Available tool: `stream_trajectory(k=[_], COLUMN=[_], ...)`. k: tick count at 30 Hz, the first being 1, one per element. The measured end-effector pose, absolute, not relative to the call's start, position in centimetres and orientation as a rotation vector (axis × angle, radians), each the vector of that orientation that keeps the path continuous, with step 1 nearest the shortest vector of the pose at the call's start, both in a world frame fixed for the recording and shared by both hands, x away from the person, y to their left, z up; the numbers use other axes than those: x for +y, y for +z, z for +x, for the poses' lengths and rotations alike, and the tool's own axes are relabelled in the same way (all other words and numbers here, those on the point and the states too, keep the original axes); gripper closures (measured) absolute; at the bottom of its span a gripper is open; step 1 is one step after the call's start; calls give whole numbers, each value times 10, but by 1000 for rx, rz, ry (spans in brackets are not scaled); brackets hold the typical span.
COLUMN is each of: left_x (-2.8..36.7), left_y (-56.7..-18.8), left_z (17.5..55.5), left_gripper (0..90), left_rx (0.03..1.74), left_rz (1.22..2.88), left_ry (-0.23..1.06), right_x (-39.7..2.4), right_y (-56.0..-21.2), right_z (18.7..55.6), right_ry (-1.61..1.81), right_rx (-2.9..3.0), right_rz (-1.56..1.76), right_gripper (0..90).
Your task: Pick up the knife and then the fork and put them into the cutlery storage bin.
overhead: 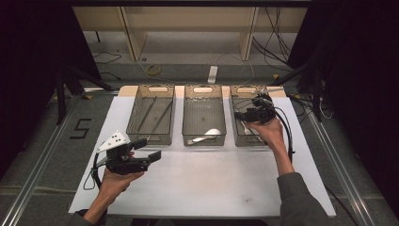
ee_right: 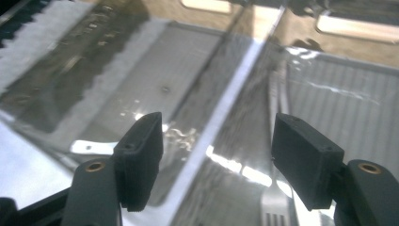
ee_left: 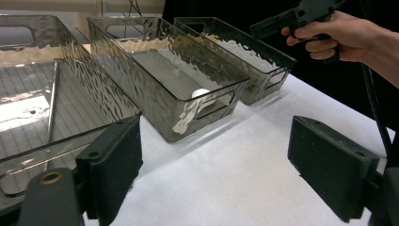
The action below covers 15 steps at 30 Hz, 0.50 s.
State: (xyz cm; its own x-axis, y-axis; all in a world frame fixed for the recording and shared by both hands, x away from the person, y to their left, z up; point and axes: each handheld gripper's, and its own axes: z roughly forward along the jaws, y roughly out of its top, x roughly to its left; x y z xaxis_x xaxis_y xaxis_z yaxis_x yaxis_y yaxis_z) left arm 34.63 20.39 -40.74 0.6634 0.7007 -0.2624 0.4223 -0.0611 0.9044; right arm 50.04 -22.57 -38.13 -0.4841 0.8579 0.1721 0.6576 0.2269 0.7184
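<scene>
Smoky clear plastic made up the three bins that stood in a row at the far side of the white tabletop [overhead: 202,183]. The right gripper [overhead: 242,115] hung over the right bin [overhead: 240,136], held in the person's right hand [overhead: 266,127], and pointed toward the middle of the row. Its jaws stood well apart with nothing between the pads. In the right gripper view a fork [ee_right: 277,141] lay on the ribbed floor of that bin, below and between the open jaws, its tines near the bottom edge of the picture and its handle running away up the bin. The pads were clear of the fork and of the bin walls.

The middle bin [overhead: 203,101] held a pale spoon [overhead: 205,136] at its near end, the bowl to the right and the handle pointing left. The left bin [overhead: 141,134] held thin dark sticks [overhead: 155,113] lying lengthwise; what they were could not be told.

The left gripper [overhead: 153,149] sat low over the bare tabletop in front of the left bin, gripped by the left hand [overhead: 115,181], with the grey three-cornered plate on top. Its jaws were wide open and empty. From the left gripper view the near corner of the left bin sat just beyond one pad, and the right hand with its gripper showed farther off above the right bin.

A black cable trailed from each gripper toward the person.
</scene>
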Motion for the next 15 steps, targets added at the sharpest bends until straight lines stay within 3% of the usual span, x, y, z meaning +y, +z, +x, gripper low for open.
stream_trajectory(k=[15], left_x=[203], left_y=[-408], left_z=[346], left_gripper=[177], left_rx=[921], left_rz=[1686], left_ry=[281], right_x=[-214], right_y=[-375], right_z=[454], right_ry=[1286], right_rx=[2193], right_rz=[1274], right_gripper=[324])
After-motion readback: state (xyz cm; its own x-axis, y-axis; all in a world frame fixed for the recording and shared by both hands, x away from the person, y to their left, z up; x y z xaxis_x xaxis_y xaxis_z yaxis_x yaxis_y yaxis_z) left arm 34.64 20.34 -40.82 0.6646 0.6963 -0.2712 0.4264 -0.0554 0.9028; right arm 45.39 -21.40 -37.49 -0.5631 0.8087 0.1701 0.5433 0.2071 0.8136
